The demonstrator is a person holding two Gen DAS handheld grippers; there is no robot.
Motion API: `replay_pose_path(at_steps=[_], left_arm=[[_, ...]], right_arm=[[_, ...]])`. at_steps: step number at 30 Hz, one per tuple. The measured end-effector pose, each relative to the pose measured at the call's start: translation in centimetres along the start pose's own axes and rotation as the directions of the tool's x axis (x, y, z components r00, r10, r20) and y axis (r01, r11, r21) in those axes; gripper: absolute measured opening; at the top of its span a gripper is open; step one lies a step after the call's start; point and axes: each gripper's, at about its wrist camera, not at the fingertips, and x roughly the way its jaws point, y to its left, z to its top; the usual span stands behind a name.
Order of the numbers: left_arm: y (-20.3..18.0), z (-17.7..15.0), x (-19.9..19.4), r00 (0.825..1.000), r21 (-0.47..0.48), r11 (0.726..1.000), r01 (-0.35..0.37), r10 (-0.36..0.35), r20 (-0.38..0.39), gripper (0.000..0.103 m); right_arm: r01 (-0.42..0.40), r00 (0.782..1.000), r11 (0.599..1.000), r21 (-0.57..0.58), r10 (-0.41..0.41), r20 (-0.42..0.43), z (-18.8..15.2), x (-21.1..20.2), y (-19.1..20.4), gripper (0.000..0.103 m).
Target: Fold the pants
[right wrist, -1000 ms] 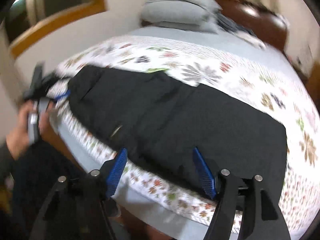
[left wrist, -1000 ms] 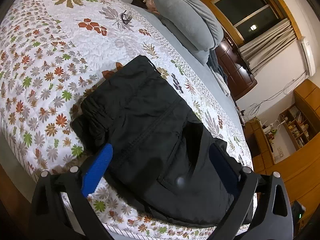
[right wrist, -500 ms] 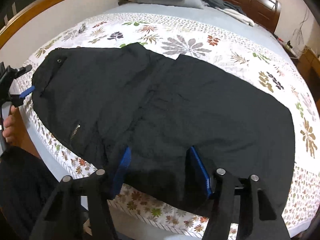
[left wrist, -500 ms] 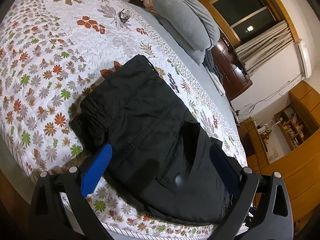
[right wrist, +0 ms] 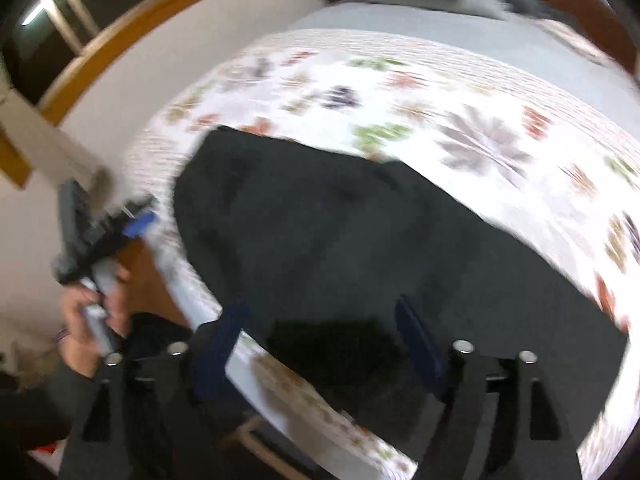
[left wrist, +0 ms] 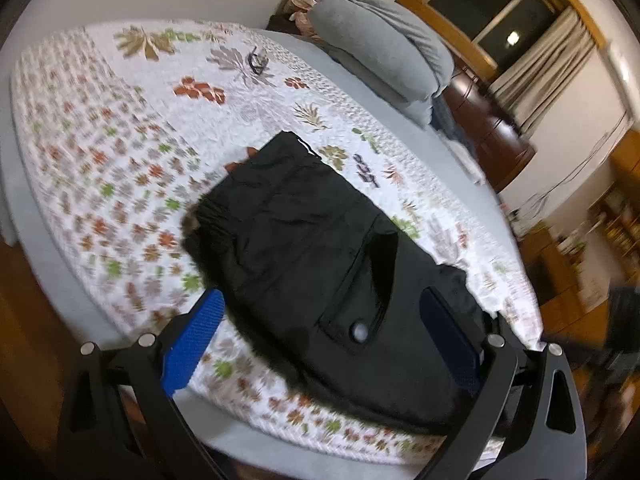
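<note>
Black pants lie flat on the floral quilt near the bed's front edge, elastic waist to the left and a buttoned pocket facing me. My left gripper hovers open just above their near edge, its blue pads wide apart and touching nothing. In the blurred right wrist view the pants stretch across the bed. My right gripper is over their near edge with its jaws opening; cloth lies under the gap and the pads do not press on it. The left gripper shows at the pants' far left end, held by a hand.
Grey pillows and folded bedding are stacked at the head of the bed. A small dark item lies on the quilt beyond the pants. A dark wooden cabinet and a curtained window stand behind. The bed's front edge runs under my right gripper.
The right gripper has swung left along the pants toward the waist end and its jaws stand wider than half a second ago. The left gripper has drawn back and up a little, still open.
</note>
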Motion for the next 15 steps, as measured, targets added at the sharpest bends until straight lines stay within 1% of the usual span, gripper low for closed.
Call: replay_pose_path(at_steps=[2,4,6,7,8,9,10,11,12,13,15], left_arm=[[-0.7,0.2,-0.6,0.998,0.032,0.998,-0.056,0.056,-0.001,0.098],[-1.0,0.5,-1.0,0.996,0.058,0.994,-0.089,0.089,-0.006,0.098],[-0.9,0.7,-1.4,0.995,0.066,0.993,-0.099,0.099,-0.007,0.098],[-0.7,0.9,-1.5,0.994,0.060,0.992,-0.109,0.110,-0.007,0.098],[-0.5,1.1,-1.5,0.993,0.055,0.992,-0.118,0.118,-0.009,0.098],[-0.3,1.2,-1.5,0.992,0.054,0.991,-0.122,0.123,-0.015,0.099],[-0.1,1.5,-1.2,0.991,0.058,0.990,-0.127,0.128,-0.026,0.099],[0.2,1.7,-1.0,0.990,0.062,0.989,-0.135,0.137,-0.030,0.099],[0.5,1.9,-0.9,0.989,0.064,0.987,-0.144,0.146,-0.028,0.099],[0.8,2.2,-0.7,0.987,0.062,0.986,-0.157,0.159,-0.029,0.099],[1.7,2.7,-0.3,0.985,0.053,0.985,-0.167,0.169,-0.040,0.099]], right_arm=[[-0.057,0.998,0.998,-0.038,0.056,-0.026,3.2,0.8,1.2,0.088],[-0.120,0.990,0.987,-0.108,0.112,-0.080,8.0,2.8,3.0,0.090],[-0.130,0.987,0.978,-0.162,0.111,-0.119,11.6,4.8,4.5,0.091],[-0.148,0.981,0.970,-0.191,0.119,-0.156,14.2,6.5,5.4,0.091],[-0.160,0.976,0.966,-0.203,0.124,-0.178,15.7,7.7,6.0,0.091],[-0.181,0.968,0.960,-0.215,0.136,-0.210,17.7,9.4,6.8,0.091],[-0.199,0.961,0.955,-0.221,0.146,-0.235,19.0,10.7,7.2,0.091],[-0.208,0.953,0.948,-0.240,0.142,-0.267,20.8,12.8,8.2,0.091],[-0.215,0.946,0.941,-0.261,0.135,-0.293,22.2,14.7,9.1,0.091],[-0.226,0.939,0.936,-0.268,0.136,-0.315,22.9,15.7,9.7,0.091],[-0.248,0.918,0.921,-0.299,0.125,-0.377,24.7,19.2,11.2,0.091]])
